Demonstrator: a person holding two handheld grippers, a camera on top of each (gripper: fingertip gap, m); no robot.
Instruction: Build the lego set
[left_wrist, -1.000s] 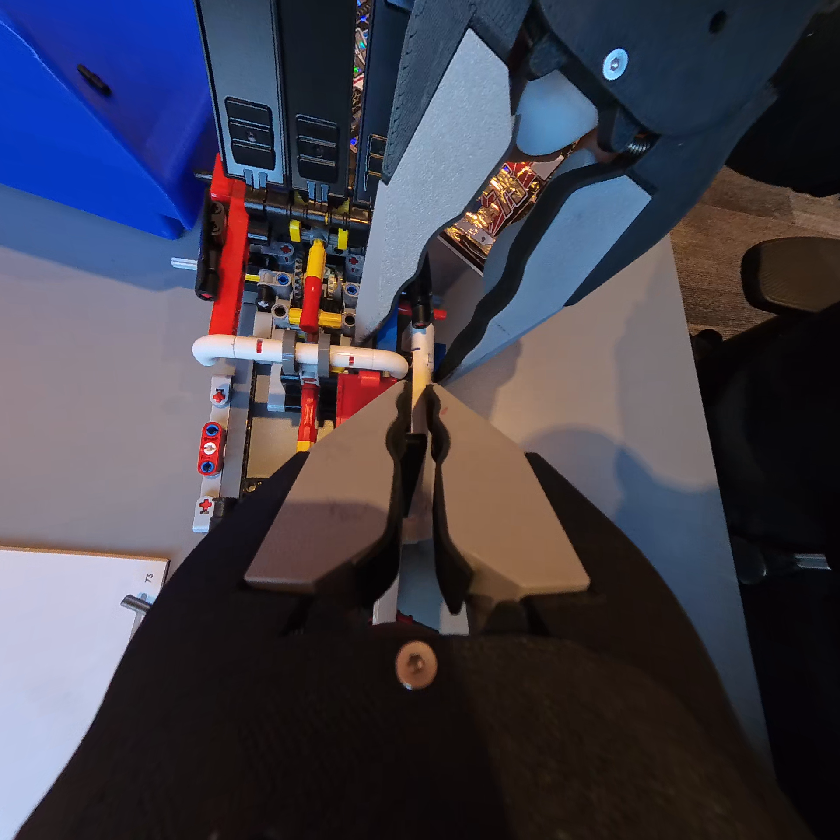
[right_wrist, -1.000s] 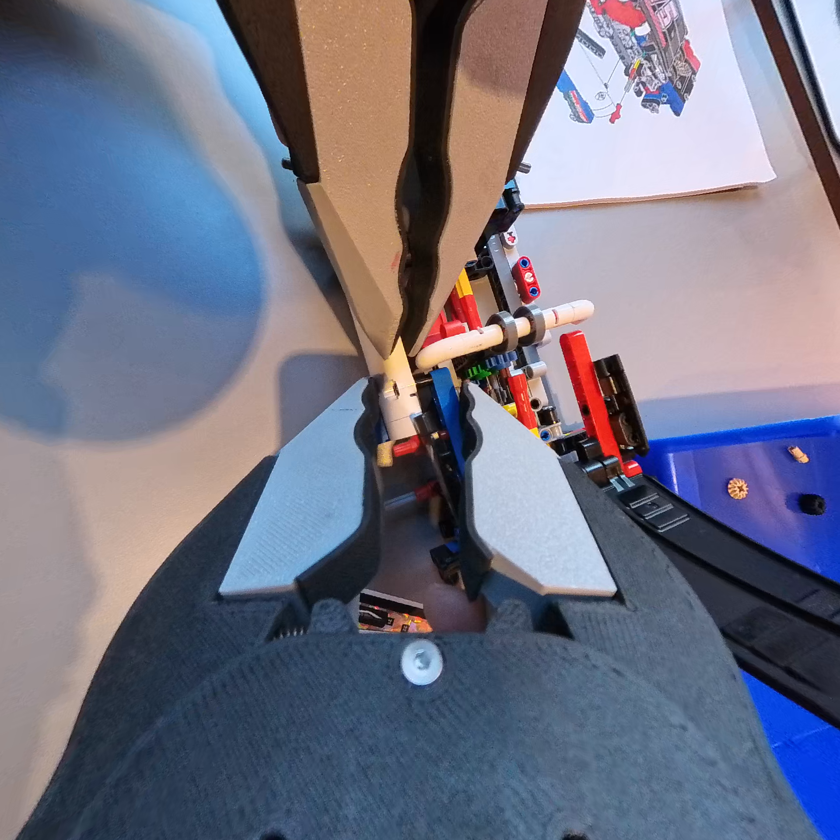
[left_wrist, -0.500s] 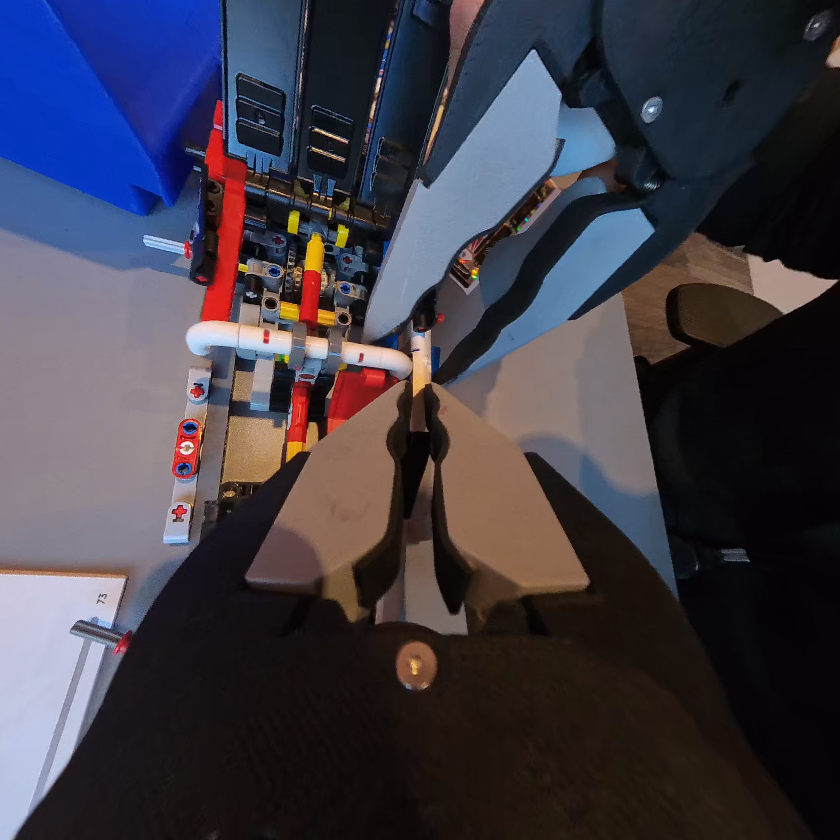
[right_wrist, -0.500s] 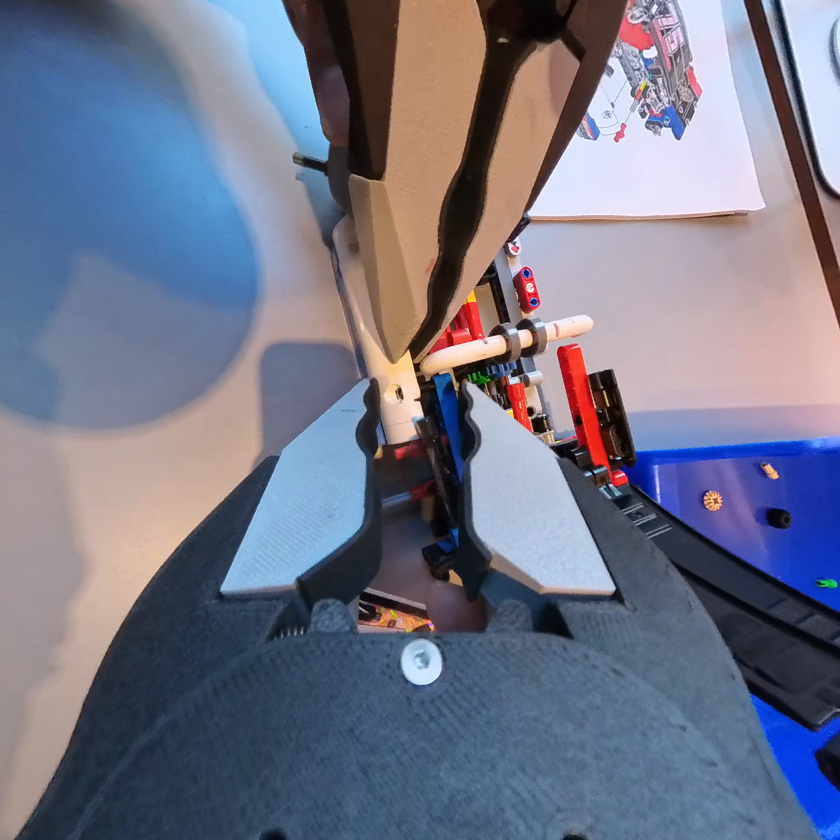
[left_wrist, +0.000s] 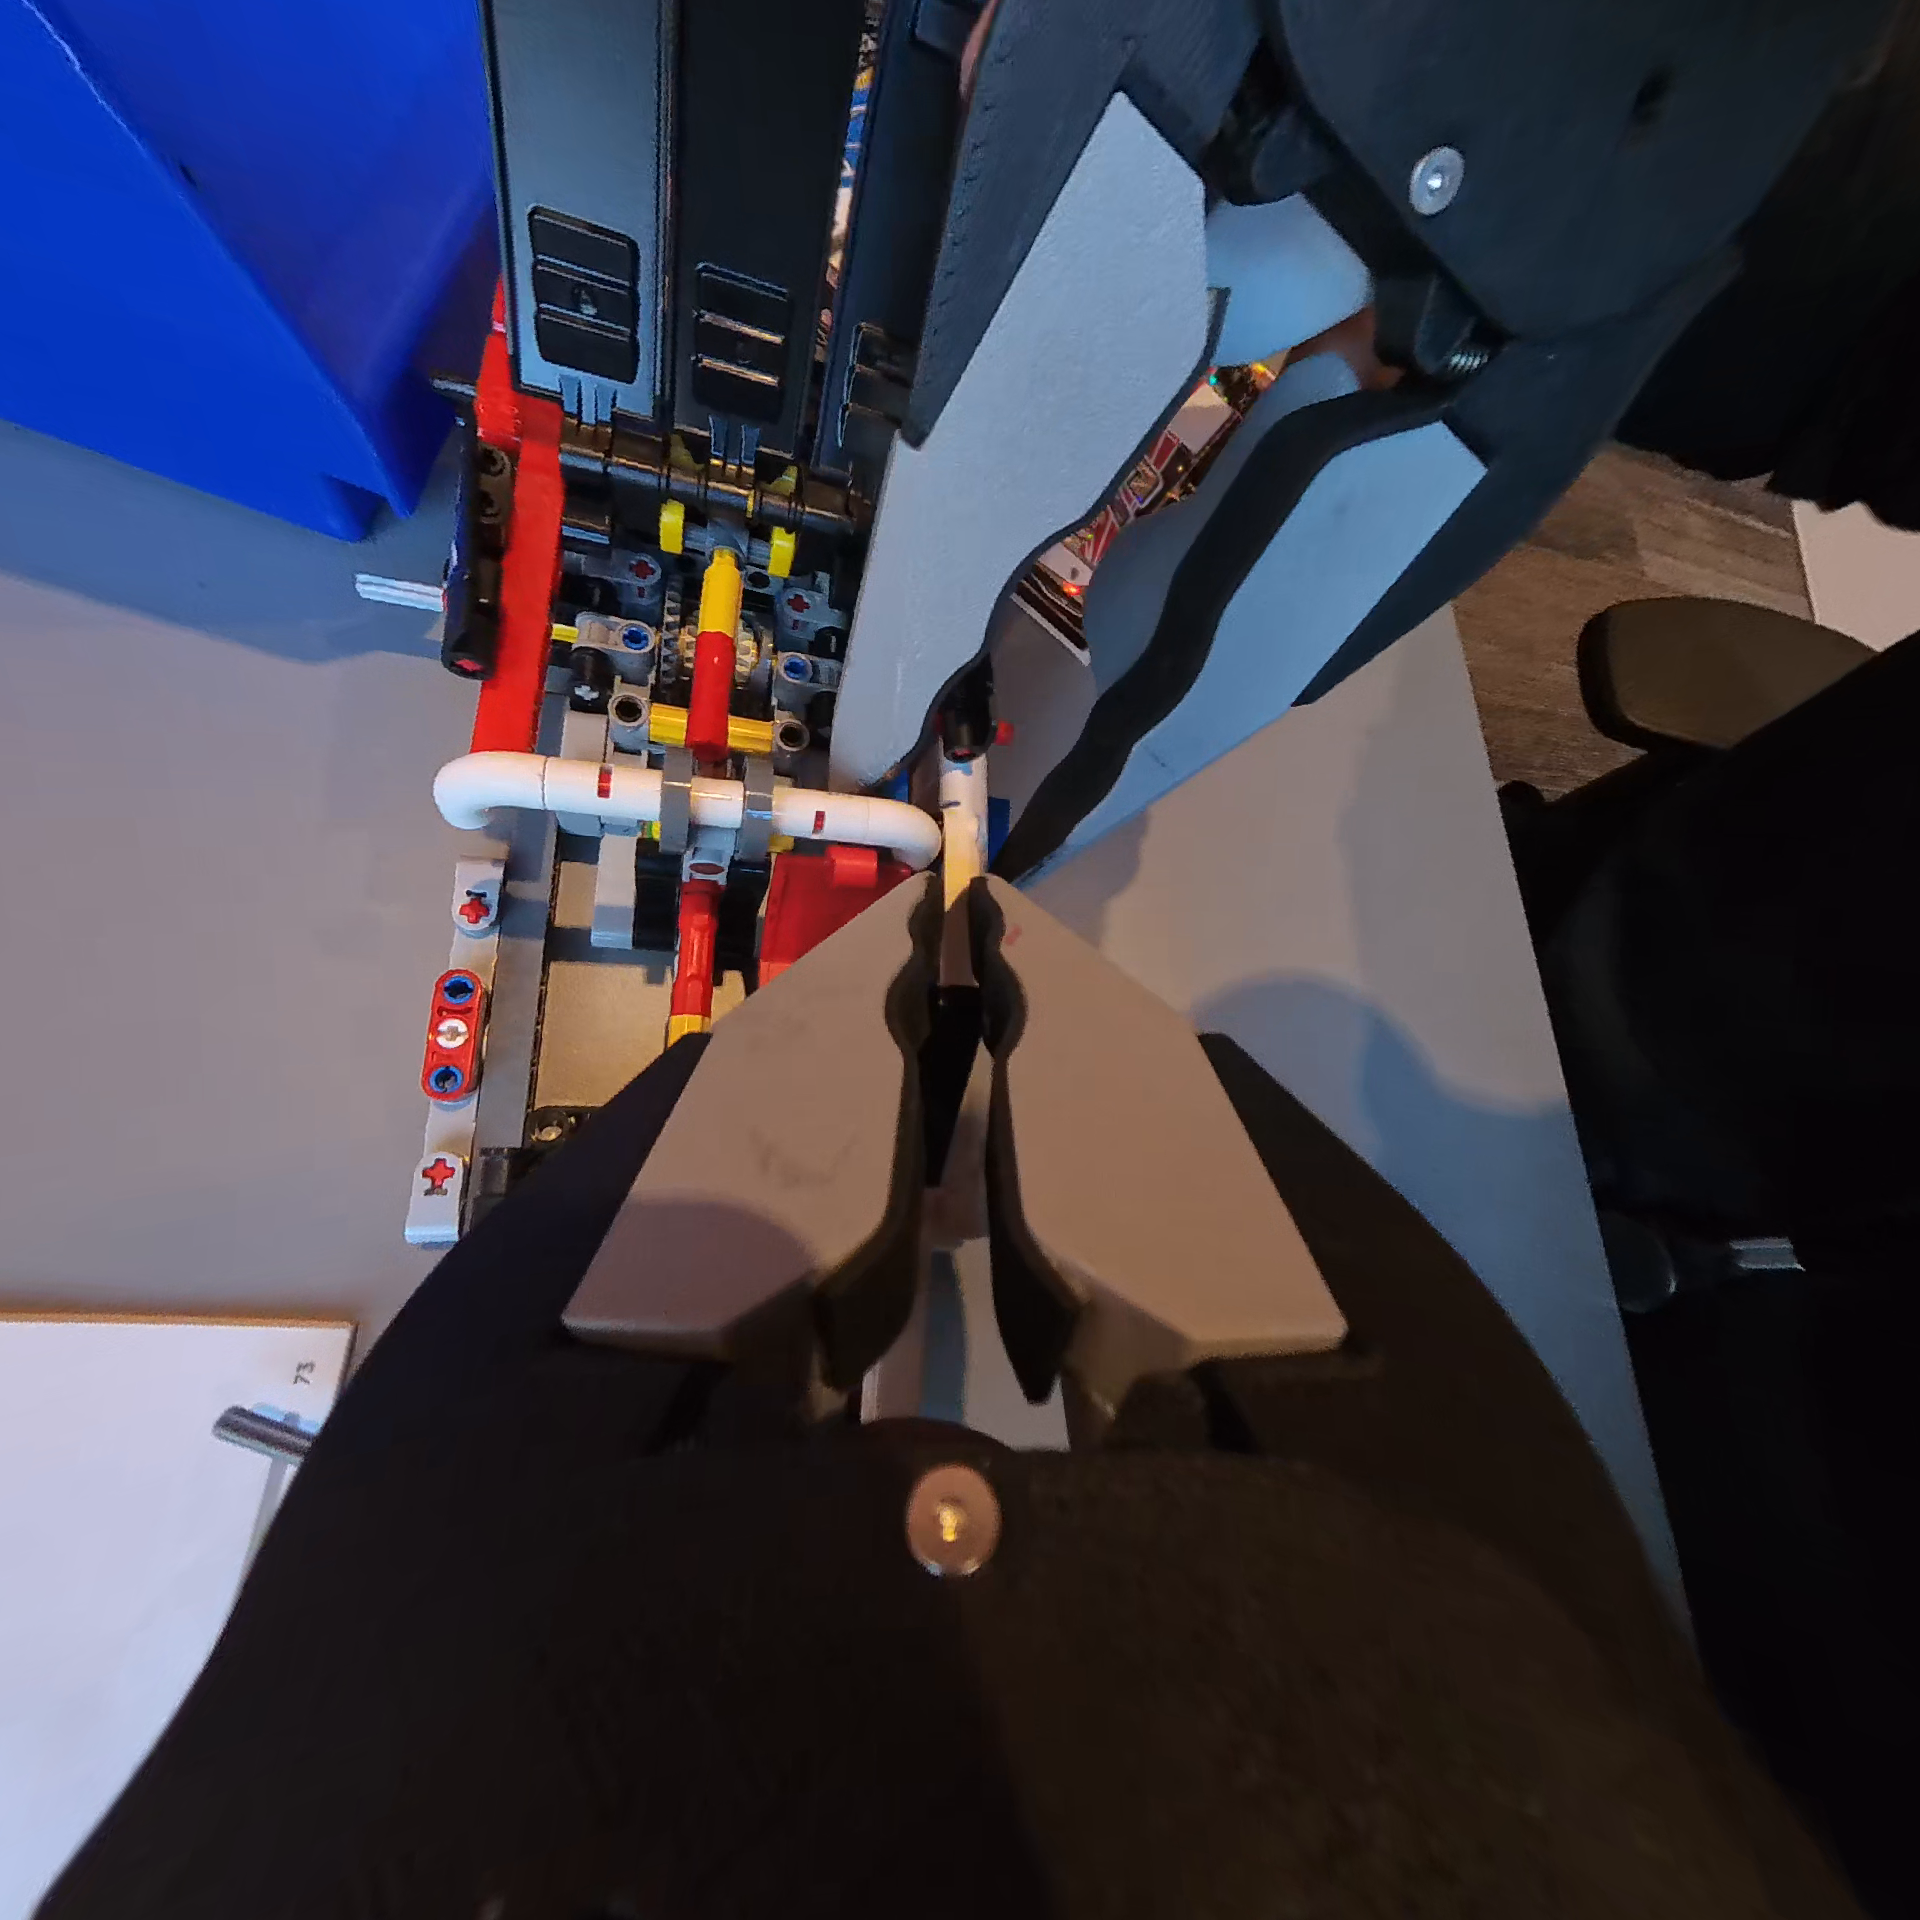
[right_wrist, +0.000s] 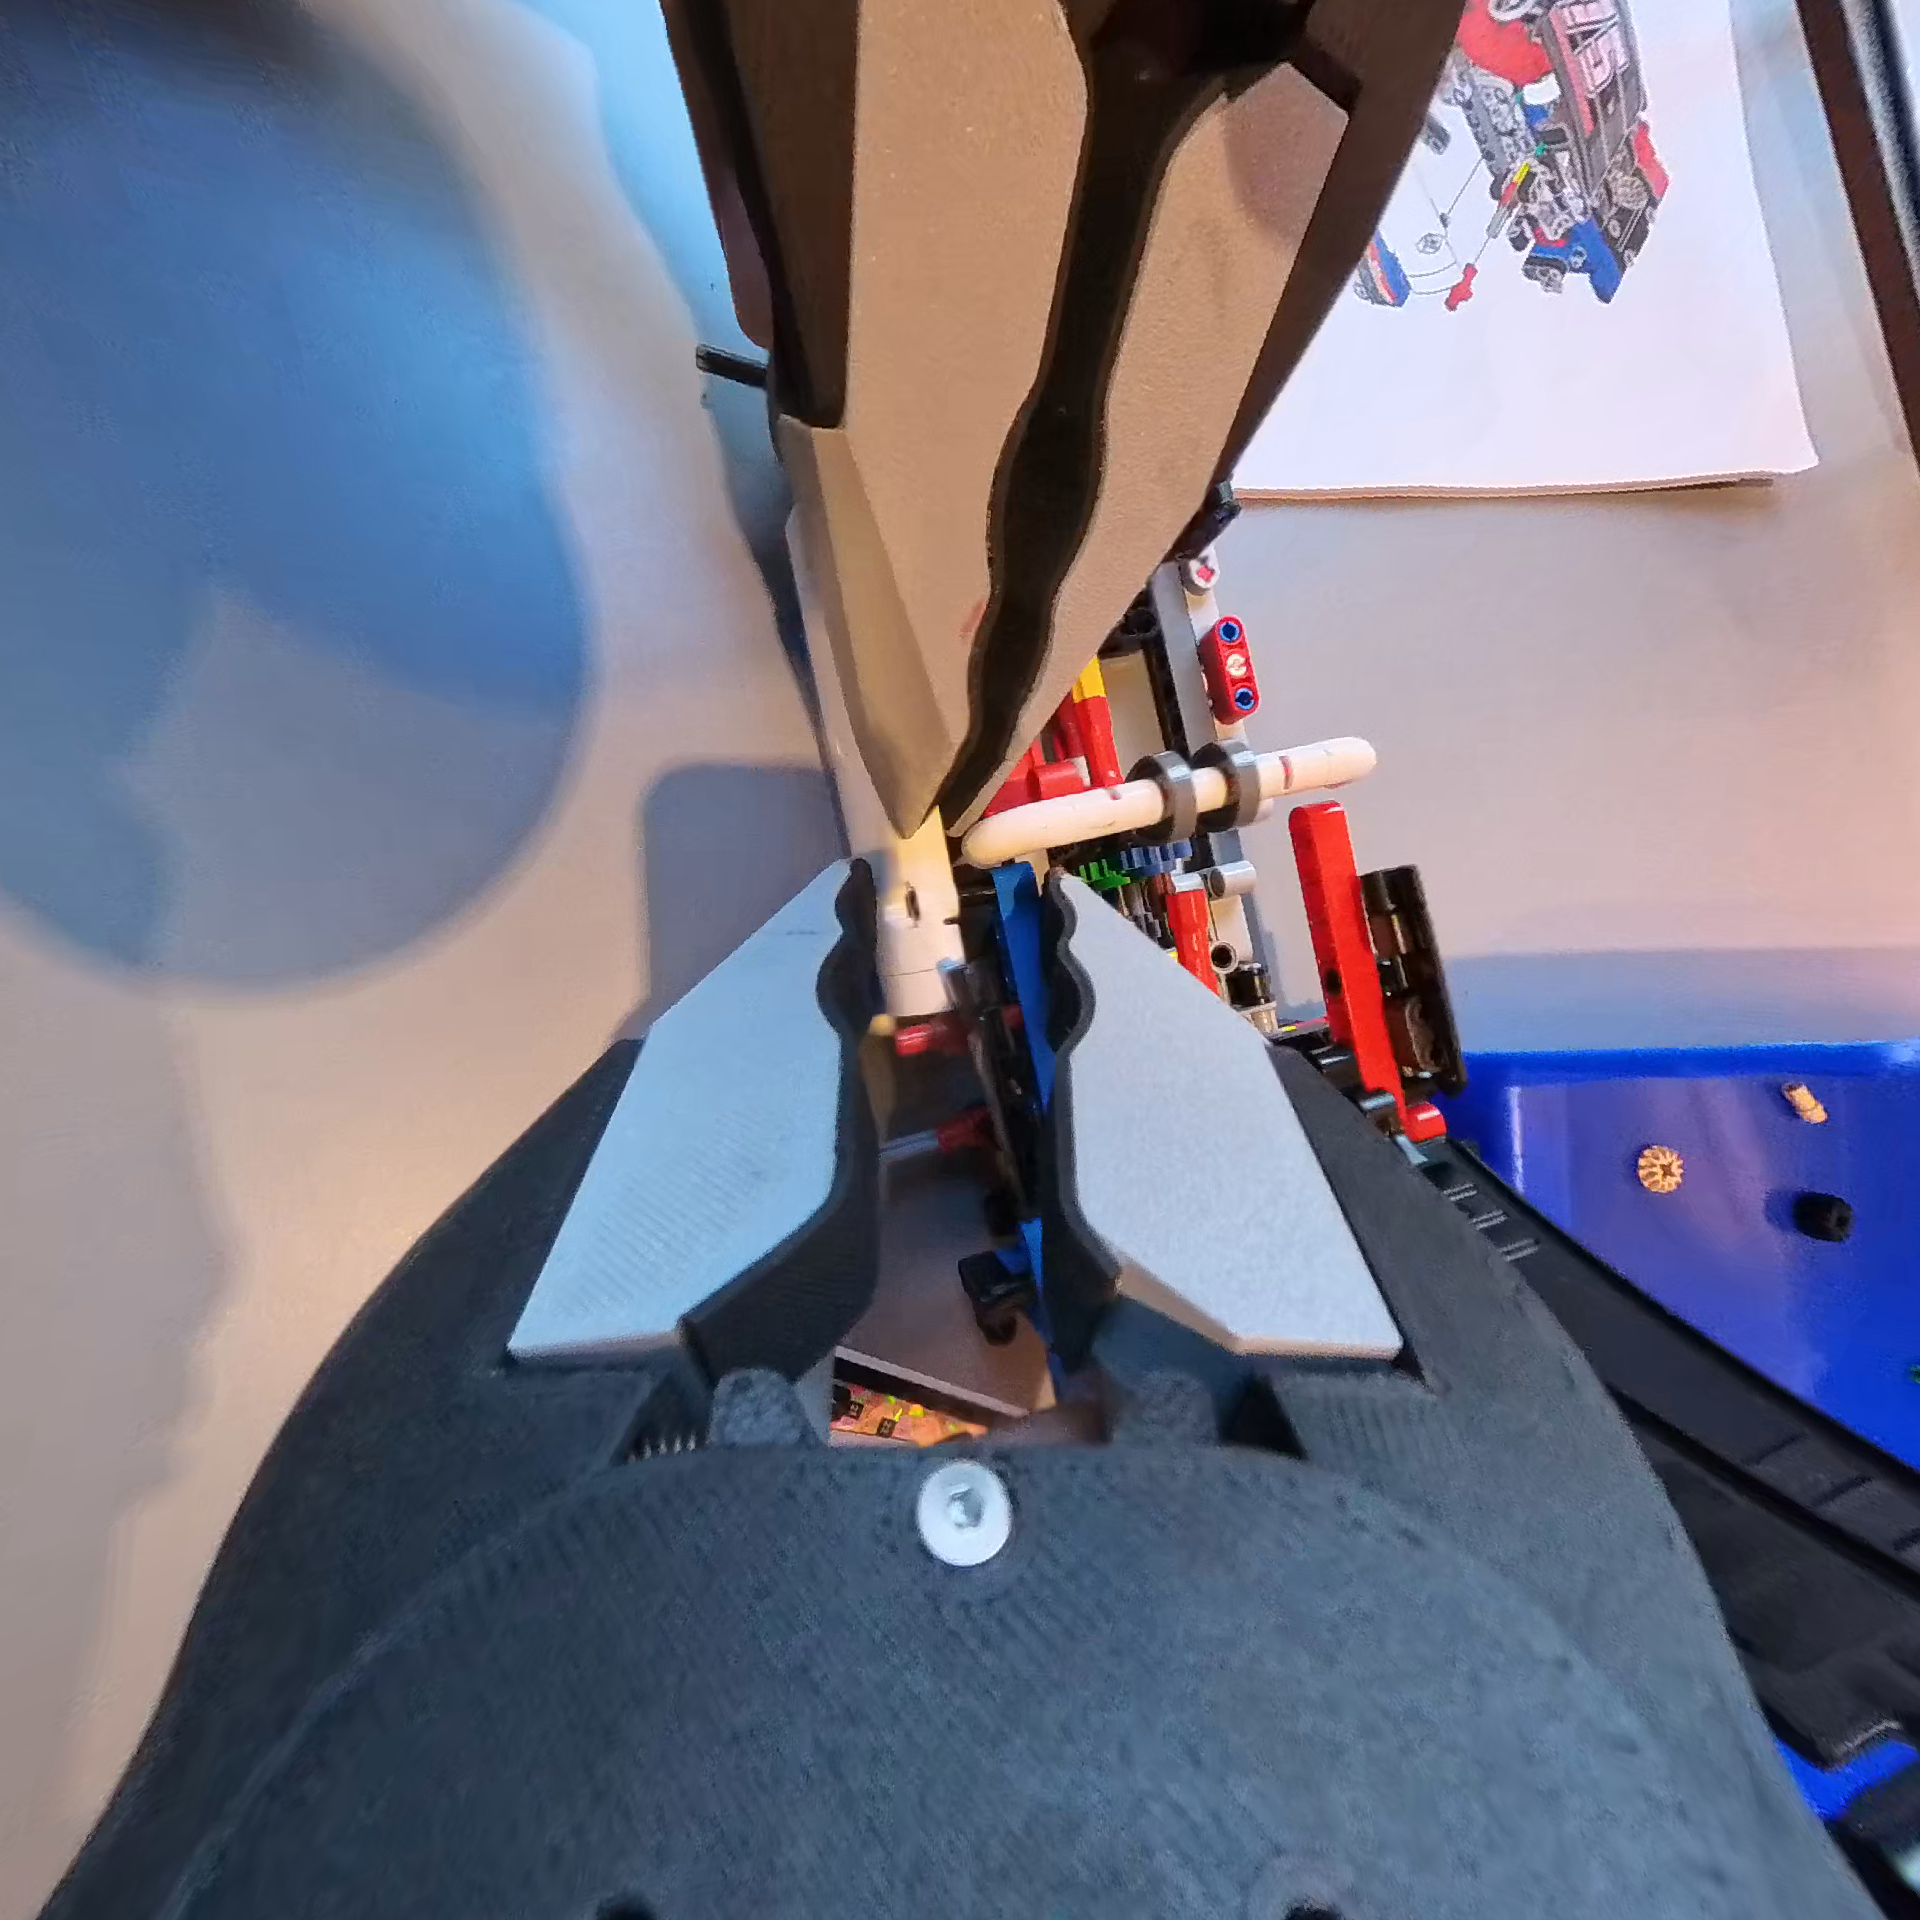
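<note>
The lego model (left_wrist: 717, 717) stands on the grey table, with red, grey, yellow and black parts, a white bent pipe (left_wrist: 686, 810) across it and black panels (left_wrist: 665, 208) at its far end. My left gripper (left_wrist: 954, 896) is shut on a white upright piece (left_wrist: 961, 821) at the model's right side. My right gripper (right_wrist: 951, 899) comes from the far side and is shut on the same white piece (right_wrist: 920, 914) and a blue beam (right_wrist: 1023, 935) beside it. Both gripper tips almost touch. The left gripper also shows in the right wrist view (right_wrist: 925, 821), and the right gripper in the left wrist view (left_wrist: 951, 821).
A blue bin (left_wrist: 208, 260) stands beside the model, with small loose parts inside (right_wrist: 1714, 1195). An instruction booklet (right_wrist: 1558, 364) lies on the table, its corner in the left wrist view (left_wrist: 104, 1507) with a metal pin (left_wrist: 260, 1429) on it. The table edge (left_wrist: 1538, 935) and a dark chair (left_wrist: 1714, 665) are at the right. Less than 4 cm separates the two grippers' tips. My right tips are roughly 4 cm from the white bent pipe (left_wrist: 686, 810). My right wrist view (right_wrist: 1219, 773) looks at it from another angle.
Both grippers keep their hold on the model's side. The left gripper has leaned and shifted a little in the right wrist view; the model has shifted slightly against the blue bin.
</note>
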